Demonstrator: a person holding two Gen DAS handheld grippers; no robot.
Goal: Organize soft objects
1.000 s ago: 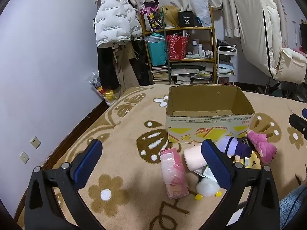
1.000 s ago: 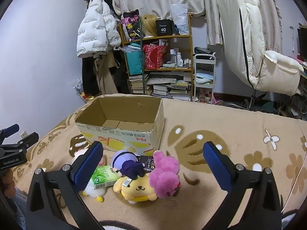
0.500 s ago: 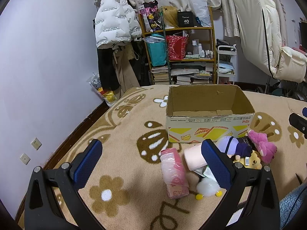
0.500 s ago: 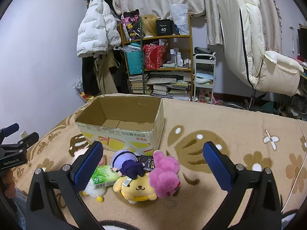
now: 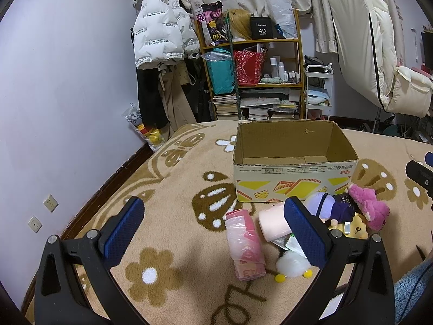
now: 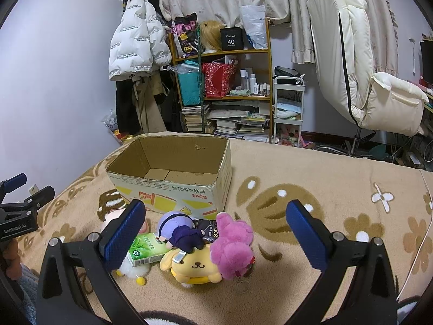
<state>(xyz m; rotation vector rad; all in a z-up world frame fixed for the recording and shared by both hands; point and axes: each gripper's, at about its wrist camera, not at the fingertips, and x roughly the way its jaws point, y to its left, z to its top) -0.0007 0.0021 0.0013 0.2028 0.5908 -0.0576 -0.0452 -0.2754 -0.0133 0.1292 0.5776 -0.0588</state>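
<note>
Empty cardboard box on patterned blanket; plush toys heaped just before it, right gripper fingers spread wide.

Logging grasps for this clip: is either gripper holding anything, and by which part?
Nothing is held. The left gripper and right gripper are both open above the toys.

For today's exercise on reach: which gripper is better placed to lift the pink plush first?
Probably the right gripper: open, with the pink plush between its fingers. The left gripper, also open, frames the pink packet instead.
</note>
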